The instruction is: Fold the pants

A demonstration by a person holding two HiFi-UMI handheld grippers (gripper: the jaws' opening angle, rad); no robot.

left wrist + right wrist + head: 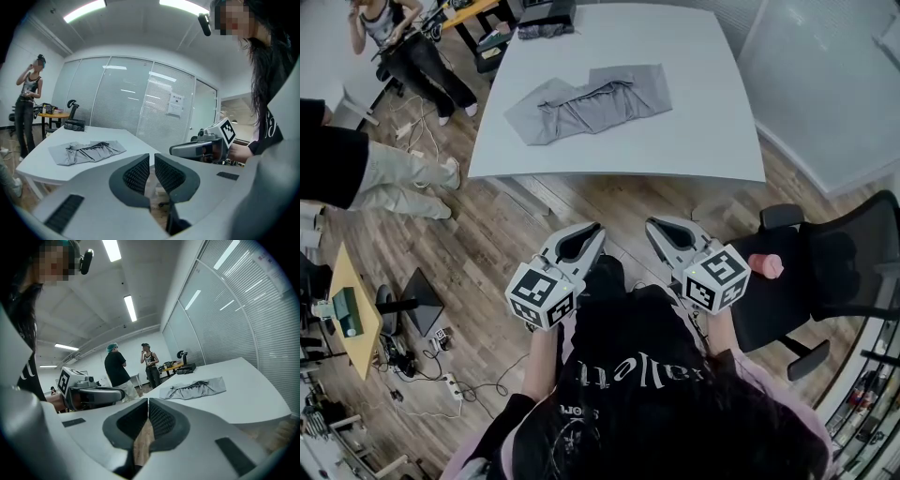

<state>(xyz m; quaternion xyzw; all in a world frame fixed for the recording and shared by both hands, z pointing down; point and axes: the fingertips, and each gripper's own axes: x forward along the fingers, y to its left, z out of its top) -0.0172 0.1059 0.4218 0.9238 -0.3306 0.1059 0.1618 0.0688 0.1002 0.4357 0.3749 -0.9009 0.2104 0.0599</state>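
Grey pants (591,101) lie crumpled and partly spread on the white table (694,141). Both grippers hover over the wooden floor, close to my body and short of the table's near edge. My left gripper (589,232) is shut, with only a thin slit between its tips and nothing in it. My right gripper (656,228) is shut tip to tip and empty. In the left gripper view the left gripper (151,157) points toward the pants (86,152), far ahead on the left. From the right gripper (148,401) the pants (194,389) show ahead on the right.
A black office chair (834,272) with a pink object (766,265) stands at my right. Two people (403,47) (384,178) are left of the table. A dark bundle (546,17) lies at the table's far end. Cables and a small yellow table (352,309) are at lower left.
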